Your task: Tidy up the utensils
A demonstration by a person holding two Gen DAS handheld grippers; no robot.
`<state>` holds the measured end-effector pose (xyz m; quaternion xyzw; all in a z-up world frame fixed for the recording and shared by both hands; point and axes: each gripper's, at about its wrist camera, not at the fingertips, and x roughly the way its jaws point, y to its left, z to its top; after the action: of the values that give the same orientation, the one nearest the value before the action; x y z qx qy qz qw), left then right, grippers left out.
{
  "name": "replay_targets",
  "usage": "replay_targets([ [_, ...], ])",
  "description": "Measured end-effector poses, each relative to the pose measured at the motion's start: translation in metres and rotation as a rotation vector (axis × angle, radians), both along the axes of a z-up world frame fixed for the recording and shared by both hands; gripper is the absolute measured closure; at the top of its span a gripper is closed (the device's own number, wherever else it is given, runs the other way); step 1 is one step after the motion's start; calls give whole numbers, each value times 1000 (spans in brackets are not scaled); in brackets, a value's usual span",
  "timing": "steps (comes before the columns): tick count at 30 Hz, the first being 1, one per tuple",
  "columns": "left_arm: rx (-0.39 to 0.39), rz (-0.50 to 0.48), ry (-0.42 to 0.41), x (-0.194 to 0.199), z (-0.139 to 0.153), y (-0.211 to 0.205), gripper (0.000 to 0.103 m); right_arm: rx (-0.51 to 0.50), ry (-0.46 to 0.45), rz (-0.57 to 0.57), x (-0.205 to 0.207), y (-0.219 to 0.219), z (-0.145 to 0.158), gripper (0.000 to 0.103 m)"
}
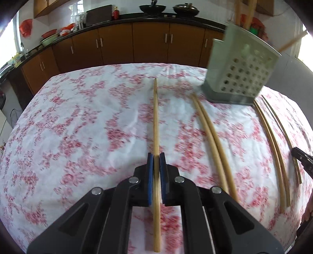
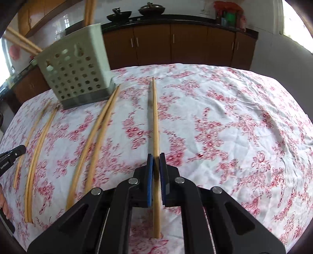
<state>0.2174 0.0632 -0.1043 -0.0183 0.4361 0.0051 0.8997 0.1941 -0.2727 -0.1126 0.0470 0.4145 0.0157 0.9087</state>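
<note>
In the left wrist view my left gripper (image 1: 156, 157) is shut on a single wooden chopstick (image 1: 155, 117) that points away over the flowered cloth. My right gripper (image 2: 156, 157) is likewise shut on another wooden chopstick (image 2: 155, 117), whose thin shadow falls on the cloth beside it. The pale green perforated utensil holder (image 1: 240, 72) (image 2: 76, 72) stands at the far side with several chopsticks (image 2: 89, 11) sticking out of its top. Two pairs of chopsticks (image 1: 213, 144) (image 1: 273, 144) lie on the cloth between the two grippers. The same pairs (image 2: 95, 140) (image 2: 39, 144) appear left of my right gripper.
The table wears a white cloth with red flowers (image 1: 78, 127). The right gripper's black tip (image 1: 301, 158) shows at the left view's right edge, the left gripper's tip (image 2: 11, 154) at the right view's left edge. Brown cabinets (image 1: 150, 41) and a counter with woks run behind.
</note>
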Motion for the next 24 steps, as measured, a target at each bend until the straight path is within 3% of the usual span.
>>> replay_targets([
  [24,-60,3,-16,4,0,14,93,8,-11,-3,0,-2,0,95],
])
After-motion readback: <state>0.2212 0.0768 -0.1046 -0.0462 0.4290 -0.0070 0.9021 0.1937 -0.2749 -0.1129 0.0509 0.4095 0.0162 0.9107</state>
